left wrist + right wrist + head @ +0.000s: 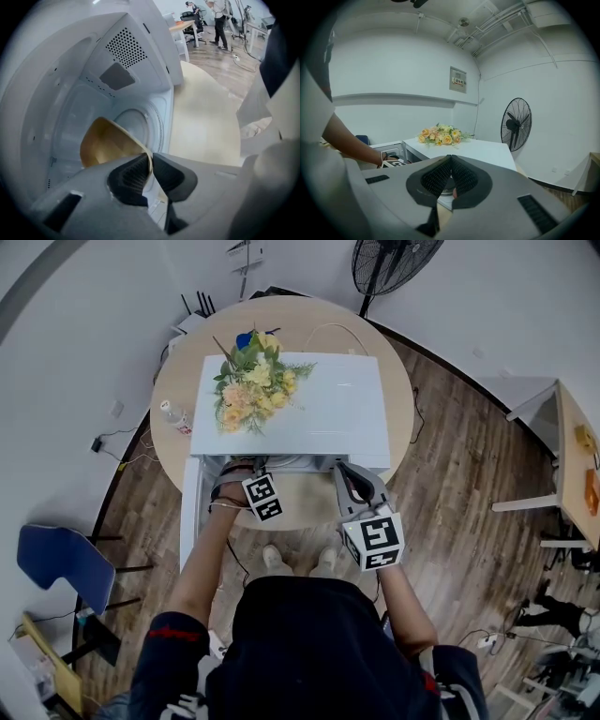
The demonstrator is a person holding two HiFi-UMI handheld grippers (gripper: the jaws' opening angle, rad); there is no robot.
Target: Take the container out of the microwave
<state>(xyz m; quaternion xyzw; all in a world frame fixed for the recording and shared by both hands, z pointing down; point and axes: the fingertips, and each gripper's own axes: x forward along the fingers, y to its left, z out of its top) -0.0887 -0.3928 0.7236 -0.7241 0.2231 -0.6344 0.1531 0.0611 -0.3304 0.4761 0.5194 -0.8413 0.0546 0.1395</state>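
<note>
Inside the cavity of a white box-shaped microwave (328,409), the left tongs (151,161) are clamped on the thin rim of a golden-brown, bowl-shaped container (105,143). One pad sits inside the wall and the other outside. The grasping step looks made and the lifting-out not yet begun, since the container lies wholly within the white walls. From the pinch point its body spreads toward 10 o'clock in the left gripper view, in front of the round turntable recess. Whether its base rests on the oven floor cannot be told.

The next move probably calls for a level pull back through the opening, toward 6 o'clock in the head view. The thin wall looks likely to flex, so the grip will need to be steady.

The microwave stands on a round beige bench (298,322) with its white door (190,512) swung open at 9 o'clock. A yellow-and-peach bouquet (251,385) lies on its top. At 3 o'clock of the working hand, the right tongs (450,161) hover outside the oven, pressed together on nothing.
</note>
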